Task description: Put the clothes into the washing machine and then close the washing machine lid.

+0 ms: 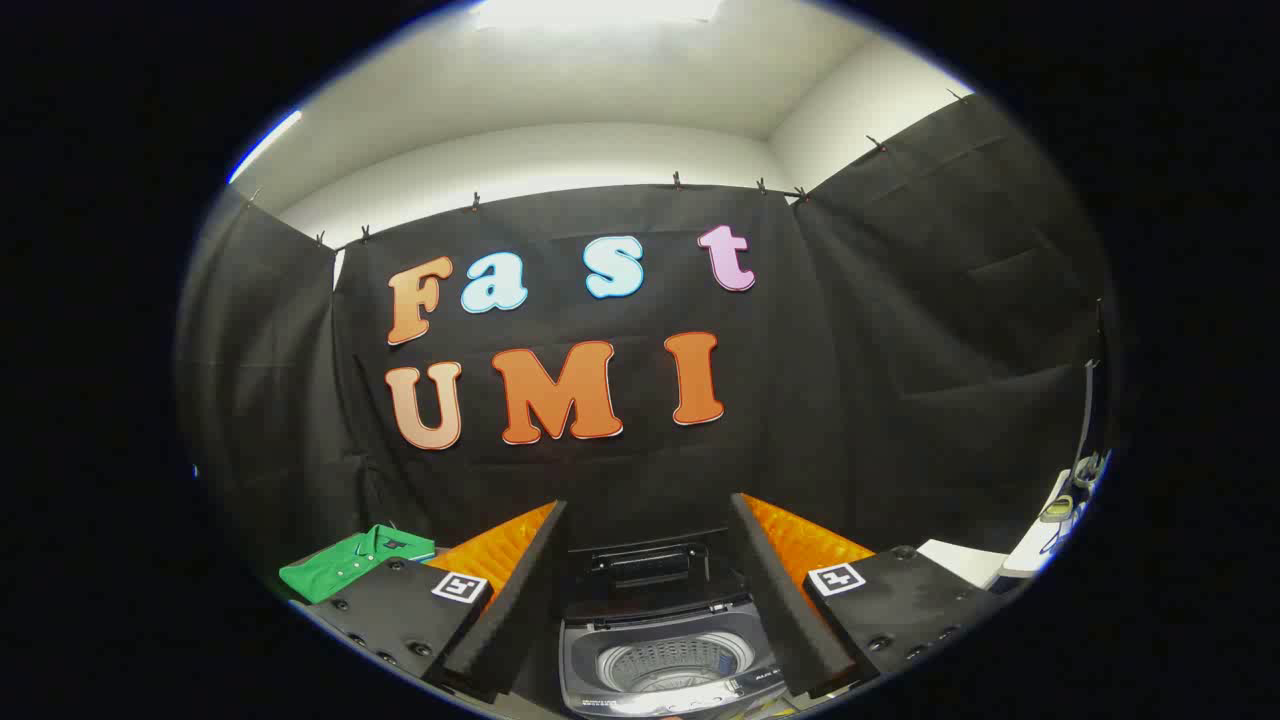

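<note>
Between the two fingers, which are standing wide apart and gripping nothing, the gripper (650, 600) is looking onto a small washing machine (655, 655), its lid (648, 568) standing raised behind the exposed drum (672, 662). Off beyond the left finger, a folded green shirt (350, 562) is lying flat, well apart from the machine.

My gripper (648, 590) is held level, pointing forward. My two fingers (520, 590) are spread wide apart, nothing pressed between them, each one angling outward from its base. Both pads face inward across an open gap.
</note>
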A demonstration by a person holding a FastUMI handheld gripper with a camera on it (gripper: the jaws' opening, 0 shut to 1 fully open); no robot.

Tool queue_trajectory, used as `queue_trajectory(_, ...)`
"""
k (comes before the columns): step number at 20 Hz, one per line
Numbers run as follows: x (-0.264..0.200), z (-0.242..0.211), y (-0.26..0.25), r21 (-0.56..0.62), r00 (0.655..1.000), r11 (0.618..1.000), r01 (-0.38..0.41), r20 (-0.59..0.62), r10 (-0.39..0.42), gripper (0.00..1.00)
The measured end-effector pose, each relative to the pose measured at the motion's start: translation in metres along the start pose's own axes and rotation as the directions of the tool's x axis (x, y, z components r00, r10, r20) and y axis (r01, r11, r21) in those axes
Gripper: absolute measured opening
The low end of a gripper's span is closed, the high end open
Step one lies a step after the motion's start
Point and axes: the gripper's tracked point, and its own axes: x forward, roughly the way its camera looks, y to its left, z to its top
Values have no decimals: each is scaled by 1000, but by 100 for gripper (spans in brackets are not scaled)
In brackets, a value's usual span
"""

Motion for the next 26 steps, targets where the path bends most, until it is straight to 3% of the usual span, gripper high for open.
queue_trajectory(26,23,-12,22,9,1000,1000,-12,-23,13,98)
